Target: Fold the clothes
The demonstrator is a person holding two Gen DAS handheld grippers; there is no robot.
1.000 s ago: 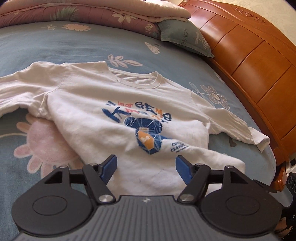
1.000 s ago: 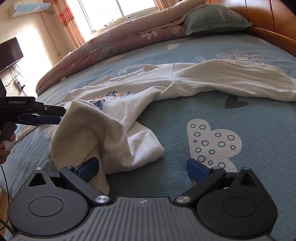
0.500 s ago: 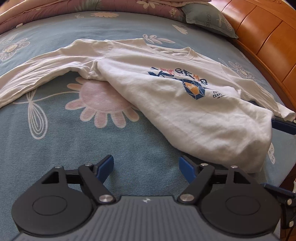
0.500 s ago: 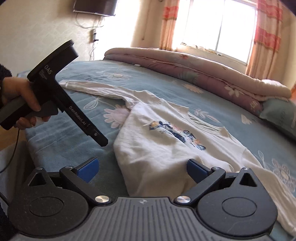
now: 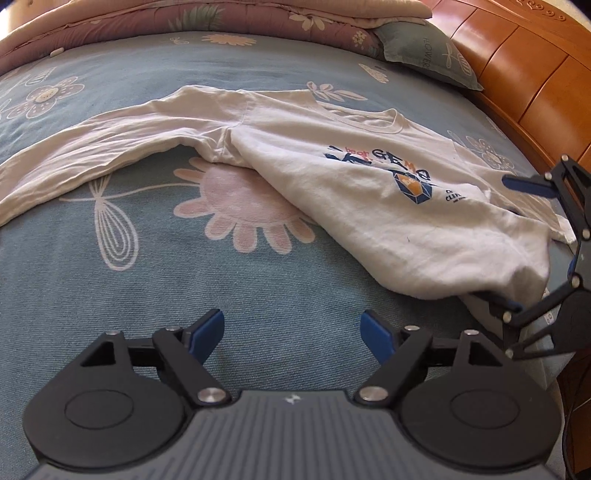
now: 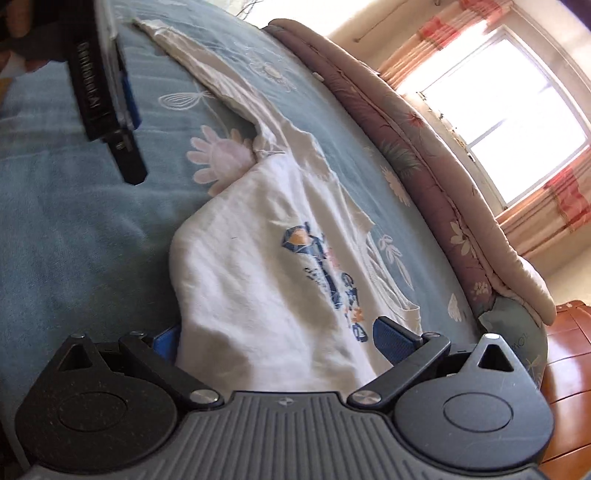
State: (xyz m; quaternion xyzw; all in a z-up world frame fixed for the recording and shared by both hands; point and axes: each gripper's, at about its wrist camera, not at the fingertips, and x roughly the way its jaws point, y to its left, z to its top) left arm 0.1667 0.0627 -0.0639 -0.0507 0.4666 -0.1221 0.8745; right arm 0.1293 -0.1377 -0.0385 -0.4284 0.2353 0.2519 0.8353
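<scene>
A white long-sleeved shirt (image 5: pixel 369 206) with a blue and orange print lies front up on the blue flowered bedspread (image 5: pixel 184 295), one sleeve stretched far left. My left gripper (image 5: pixel 293 332) hovers over bare bedspread, short of the shirt's bunched hem. Its jaws are opening with nothing between them. At the right edge my right gripper (image 5: pixel 513 243) is rolled on its side, its jaws apart around the hem. In the right wrist view the shirt (image 6: pixel 258 258) drapes between the wide fingers of the right gripper (image 6: pixel 277 332), and its pads do not press the cloth.
A rolled quilt (image 5: pixel 221 22) and a grey-green pillow (image 5: pixel 424 55) lie along the far side of the bed. The orange wooden headboard (image 5: pixel 524 74) curves down the right. The bed's edge is near the right gripper. A bright window with curtains (image 6: pixel 498 103) is beyond.
My left gripper drew back off the shirt to bare bedspread at its left, jaws a little wider. My right gripper rolled onto its side and swung round to the shirt's hem.
</scene>
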